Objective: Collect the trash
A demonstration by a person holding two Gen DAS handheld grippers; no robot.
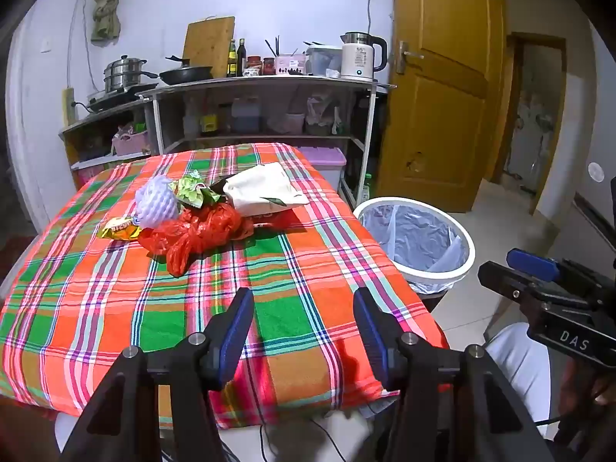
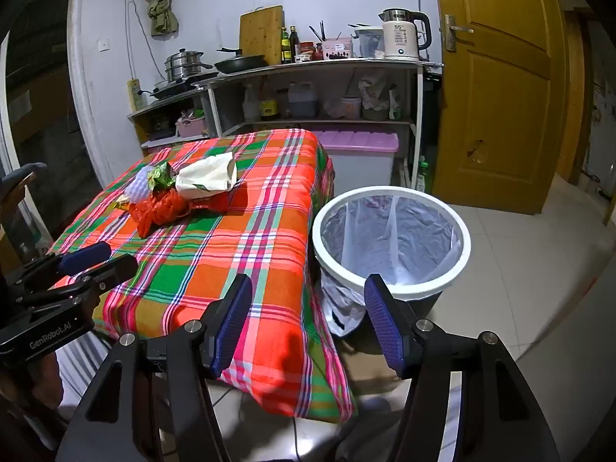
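Trash heaped mid-counter (image 1: pixel 269 300) on plaid cloth: white paper bag (image 1: pixel 265 190), red plastic bag (image 1: pixel 200 236), foam fruit net (image 1: pixel 158 202), green wrapper (image 1: pixel 192 190), yellow snack packet (image 1: pixel 117 228). Left hand-held gripper (image 1: pixel 304 325) and right hand-held gripper (image 2: pixel 308 317) both spread wide, empty, well short of pile; likely poised for first pick. Lined bin (image 2: pixel 390 238) parked just beside counter edge, apparently holding nothing, handy for drops.

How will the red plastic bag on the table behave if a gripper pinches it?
The red plastic bag looks crumpled and thin, so it is probably floppy and light, likely sagging from the pinch. It touches the foam fruit net and yellow wrapper, so a drag may pull them along. Its glossy film could slip.
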